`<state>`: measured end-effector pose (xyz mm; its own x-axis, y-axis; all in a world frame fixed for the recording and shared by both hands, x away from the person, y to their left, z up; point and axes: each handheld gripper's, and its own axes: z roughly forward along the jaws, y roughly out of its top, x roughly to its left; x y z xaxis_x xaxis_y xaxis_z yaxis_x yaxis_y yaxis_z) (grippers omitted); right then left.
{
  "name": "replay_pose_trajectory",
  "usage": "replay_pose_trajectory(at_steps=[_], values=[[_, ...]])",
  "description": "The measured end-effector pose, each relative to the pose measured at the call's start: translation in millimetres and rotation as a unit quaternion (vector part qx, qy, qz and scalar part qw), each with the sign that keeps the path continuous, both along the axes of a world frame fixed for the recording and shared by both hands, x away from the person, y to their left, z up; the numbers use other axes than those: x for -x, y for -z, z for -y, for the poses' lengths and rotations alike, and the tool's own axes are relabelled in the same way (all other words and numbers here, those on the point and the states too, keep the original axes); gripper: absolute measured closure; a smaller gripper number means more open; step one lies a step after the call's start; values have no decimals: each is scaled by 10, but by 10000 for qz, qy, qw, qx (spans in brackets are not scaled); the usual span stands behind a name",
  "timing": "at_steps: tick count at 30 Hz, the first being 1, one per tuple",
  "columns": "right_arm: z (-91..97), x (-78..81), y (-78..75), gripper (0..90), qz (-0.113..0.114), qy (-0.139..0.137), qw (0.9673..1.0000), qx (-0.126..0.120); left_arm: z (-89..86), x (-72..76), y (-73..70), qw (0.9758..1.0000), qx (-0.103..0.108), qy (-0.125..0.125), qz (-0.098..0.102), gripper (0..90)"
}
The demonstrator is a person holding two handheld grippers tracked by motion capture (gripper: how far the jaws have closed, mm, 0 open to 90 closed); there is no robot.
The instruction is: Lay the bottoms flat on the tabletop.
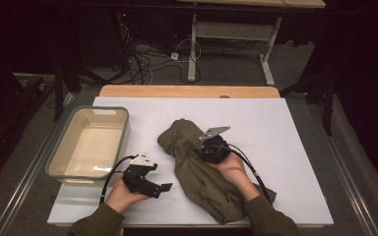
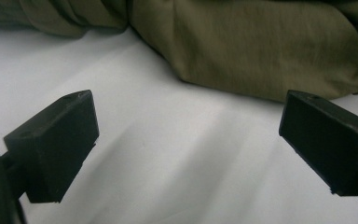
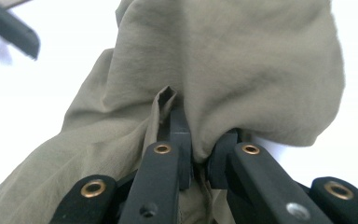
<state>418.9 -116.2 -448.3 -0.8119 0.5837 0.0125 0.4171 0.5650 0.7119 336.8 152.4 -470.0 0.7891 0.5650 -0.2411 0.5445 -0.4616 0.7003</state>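
We record one olive-green cloth (image 1: 197, 172), soft woven fabric, matte, heavily creased and bunched into a long, rumpled heap on the white table (image 1: 285, 137). Its long axis runs diagonally, from a rounded bundle near the table's middle down to a flatter end at the near right edge. Our right gripper (image 3: 198, 156) has its jaws pinched nearly together on a fold of this cloth. Our left gripper (image 2: 189, 140) stands wide open, holding nothing, just beside the cloth. At far left sits a smooth, rectangular grey-rimmed plastic bin (image 1: 59, 152).
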Motion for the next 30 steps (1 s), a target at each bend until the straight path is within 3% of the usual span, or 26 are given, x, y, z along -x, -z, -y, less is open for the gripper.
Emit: replay_pose_trajectory(at_steps=[8,13,17,18,21,25,30], values=[[366,-78,-143,847,275,714,9971,-9,-3,-1,-3,10000,-2,-3,9,47],[641,-141,-201,847,462,1198,9917,71,-2,-1,-2,10000,6,-6,13,47],[865,-184,-213,847,563,1587,9856,152,-2,0,-2,10000,1,-4,13,47],[921,-196,-208,846,546,1662,9845,116,-1,-1,-1,10000,2,-5,10,47],[1032,-230,-149,833,273,1651,9858,-128,4,-4,4,10000,1,-2,4,47],[1070,-252,-126,637,9,1482,9885,-287,1,2,-1,10000,-14,2,9,47],[1188,-199,-201,448,-62,1503,9881,-317,1,2,1,10000,-26,16,-3,47]])
